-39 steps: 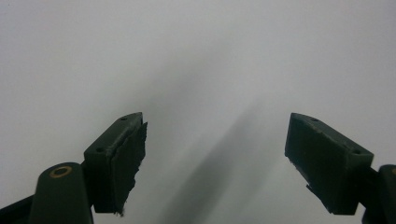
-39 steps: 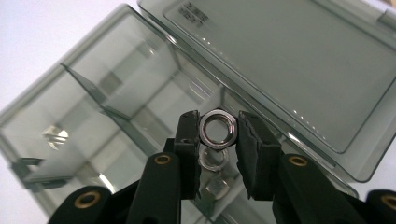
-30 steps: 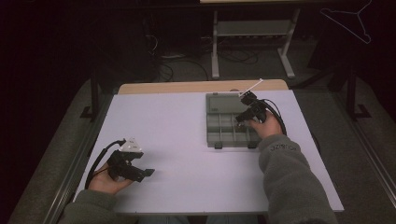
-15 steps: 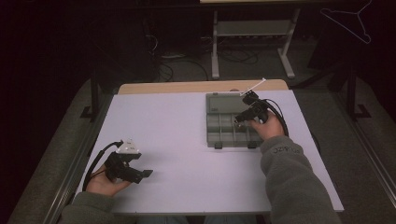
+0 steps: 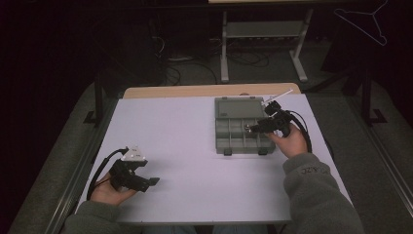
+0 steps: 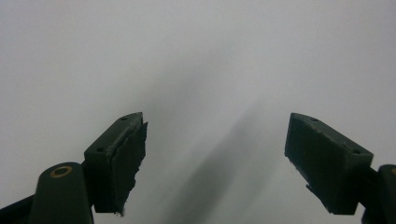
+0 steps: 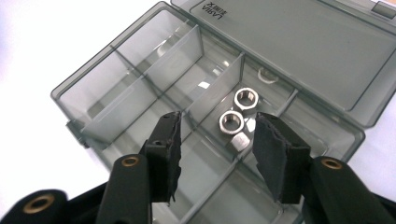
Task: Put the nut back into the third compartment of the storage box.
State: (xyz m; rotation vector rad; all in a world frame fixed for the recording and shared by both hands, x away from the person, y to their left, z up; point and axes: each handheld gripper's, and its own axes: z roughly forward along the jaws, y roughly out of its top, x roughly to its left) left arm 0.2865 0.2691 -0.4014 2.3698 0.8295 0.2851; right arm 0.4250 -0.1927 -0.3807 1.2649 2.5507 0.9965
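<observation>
The right tongs (image 7: 217, 140) – jaws just opening, nothing between them – hang over three small silver hex nuts (image 7: 237, 122) in one compartment of the smoky grey plastic organiser box (image 7: 93, 79), while the left tongs (image 6: 215, 158), agape and empty, sit well apart.

Translucent smoky plastic box (image 7: 322, 51), shiny metal nuts (image 7: 231, 122), matt white table (image 5: 185, 146)
</observation>
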